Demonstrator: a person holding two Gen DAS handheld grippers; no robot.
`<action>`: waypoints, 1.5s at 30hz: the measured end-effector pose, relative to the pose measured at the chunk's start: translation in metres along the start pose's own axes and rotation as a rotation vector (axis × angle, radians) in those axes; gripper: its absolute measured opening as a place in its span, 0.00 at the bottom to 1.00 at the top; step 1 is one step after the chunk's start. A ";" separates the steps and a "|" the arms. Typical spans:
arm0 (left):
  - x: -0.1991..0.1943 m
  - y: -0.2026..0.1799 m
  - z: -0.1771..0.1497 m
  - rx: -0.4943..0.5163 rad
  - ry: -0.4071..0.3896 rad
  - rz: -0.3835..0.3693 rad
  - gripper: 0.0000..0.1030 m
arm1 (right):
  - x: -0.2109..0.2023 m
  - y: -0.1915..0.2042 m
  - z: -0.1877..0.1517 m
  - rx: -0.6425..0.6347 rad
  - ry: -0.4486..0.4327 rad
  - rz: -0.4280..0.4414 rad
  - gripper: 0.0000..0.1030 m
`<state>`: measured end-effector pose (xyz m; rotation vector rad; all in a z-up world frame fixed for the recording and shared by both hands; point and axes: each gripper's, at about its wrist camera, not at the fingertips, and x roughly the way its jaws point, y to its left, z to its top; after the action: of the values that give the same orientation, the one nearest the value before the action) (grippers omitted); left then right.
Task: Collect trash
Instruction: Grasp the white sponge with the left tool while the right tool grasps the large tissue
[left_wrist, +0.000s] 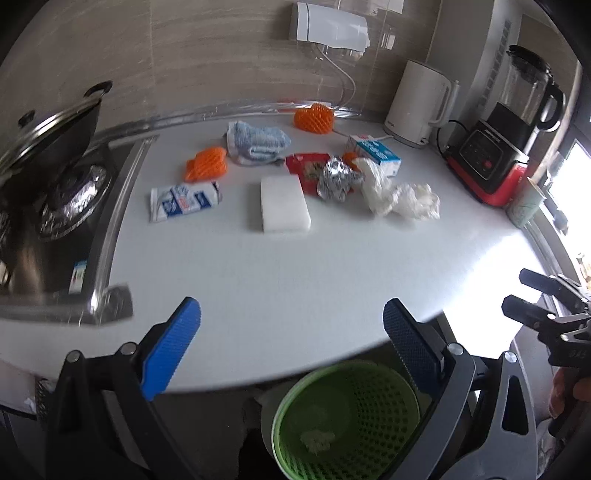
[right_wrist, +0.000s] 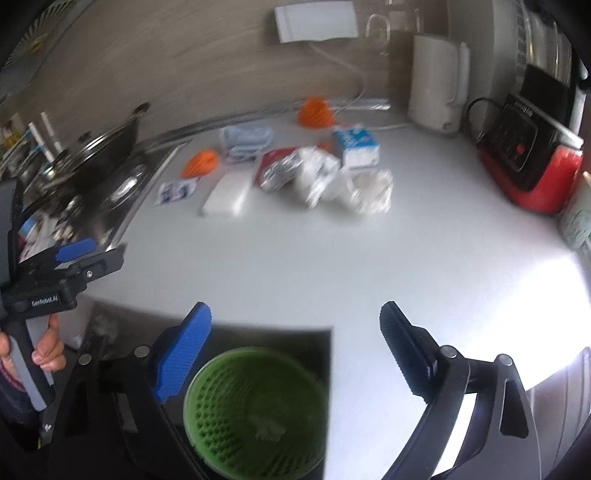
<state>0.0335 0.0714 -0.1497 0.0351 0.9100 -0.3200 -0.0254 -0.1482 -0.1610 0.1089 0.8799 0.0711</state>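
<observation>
We've got both tongs wide, nothing btwn: left gripper (left_wrist: 291, 332), right gripper (right_wrist: 295, 328). Green bin (left_wrist: 347, 417) near, below counter (left_wrist: 295, 277) edge. Trash far: foil ball (left_wrist: 336, 179), tissue (left_wrist: 402, 197).

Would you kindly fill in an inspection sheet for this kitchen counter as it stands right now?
Surface: white countertop, front half bare.
Job's things: green mesh bin below the counter edge with a small scrap inside; crumpled foil, white tissue wads, red wrapper, milk carton, flat blue-white packet, orange net pieces.
Clutter: white sponge block, blue cloth.
Grippers: left gripper and right gripper both open, nothing between the jaws.
Cables: white cord down the wall; black cord by the blender.
Surroundings: kettle, blender, lidded pan on the stove.
</observation>
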 end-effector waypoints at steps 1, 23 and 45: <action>0.005 -0.001 0.006 0.004 -0.005 0.005 0.92 | 0.003 -0.003 0.006 0.004 -0.008 -0.010 0.90; 0.173 0.005 0.092 -0.034 0.100 0.081 0.92 | 0.127 -0.045 0.105 0.061 -0.021 -0.157 0.98; 0.185 0.014 0.102 0.011 0.130 0.085 0.57 | 0.195 -0.072 0.110 0.131 0.103 -0.072 0.75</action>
<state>0.2215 0.0201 -0.2324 0.1053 1.0323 -0.2457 0.1847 -0.2056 -0.2492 0.1967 0.9903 -0.0489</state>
